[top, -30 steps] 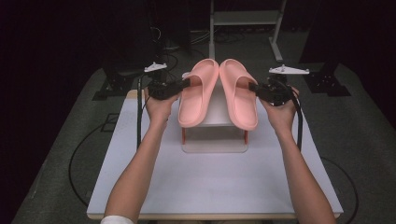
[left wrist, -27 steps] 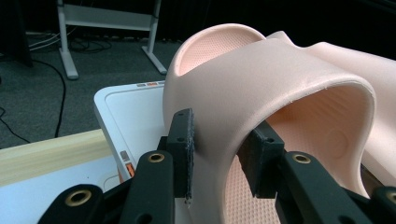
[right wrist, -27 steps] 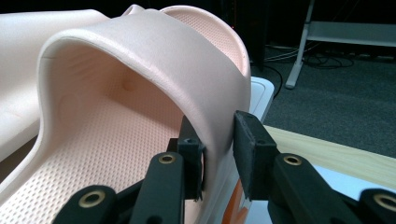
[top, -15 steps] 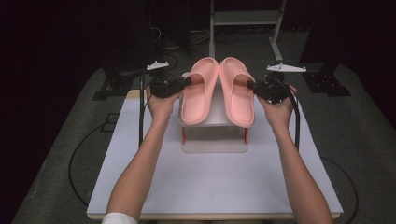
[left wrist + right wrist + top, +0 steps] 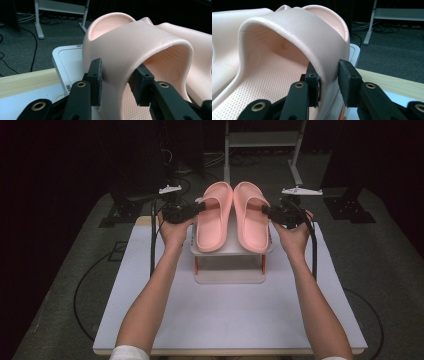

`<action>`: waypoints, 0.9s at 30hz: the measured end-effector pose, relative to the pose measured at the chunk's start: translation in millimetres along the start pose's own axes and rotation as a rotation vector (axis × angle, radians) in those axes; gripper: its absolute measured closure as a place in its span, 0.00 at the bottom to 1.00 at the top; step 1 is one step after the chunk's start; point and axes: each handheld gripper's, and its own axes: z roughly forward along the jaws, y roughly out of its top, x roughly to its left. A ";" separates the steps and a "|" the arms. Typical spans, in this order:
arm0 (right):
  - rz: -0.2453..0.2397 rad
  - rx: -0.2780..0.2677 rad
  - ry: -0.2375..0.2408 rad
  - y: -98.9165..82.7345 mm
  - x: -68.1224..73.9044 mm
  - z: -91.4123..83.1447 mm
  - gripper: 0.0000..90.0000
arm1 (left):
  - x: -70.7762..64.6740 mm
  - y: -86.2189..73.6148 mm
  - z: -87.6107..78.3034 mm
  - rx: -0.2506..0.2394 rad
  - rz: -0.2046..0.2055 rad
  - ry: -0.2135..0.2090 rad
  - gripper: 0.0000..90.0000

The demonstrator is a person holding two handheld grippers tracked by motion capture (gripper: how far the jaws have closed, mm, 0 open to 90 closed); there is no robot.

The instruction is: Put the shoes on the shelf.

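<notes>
Two pink foam slides [image 5: 235,215] side by side atop white rack [image 5: 230,247] on surface [image 5: 225,315]. Left gripper [image 5: 117,82], right gripper [image 5: 328,80] each clamped on outer strap wall. Probably light, soft, yielding.

Room: dim, surroundings black. Floor: dark grey carpet [image 5: 380,265], black cables [image 5: 82,285] trailing across it. Furniture: white table [image 5: 225,315]; white metal frame [image 5: 262,142] stood behind.
</notes>
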 end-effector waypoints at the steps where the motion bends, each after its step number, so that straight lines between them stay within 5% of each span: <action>1: 0.000 0.000 0.000 0.0 0.0 0.0 0.78 | -0.3 0.1 0.4 -0.001 -0.001 0.000 0.71; 27: 0.005 -0.001 -0.034 -0.3 9.2 11.5 0.72 | -4.1 -1.2 8.5 0.023 0.006 0.016 0.68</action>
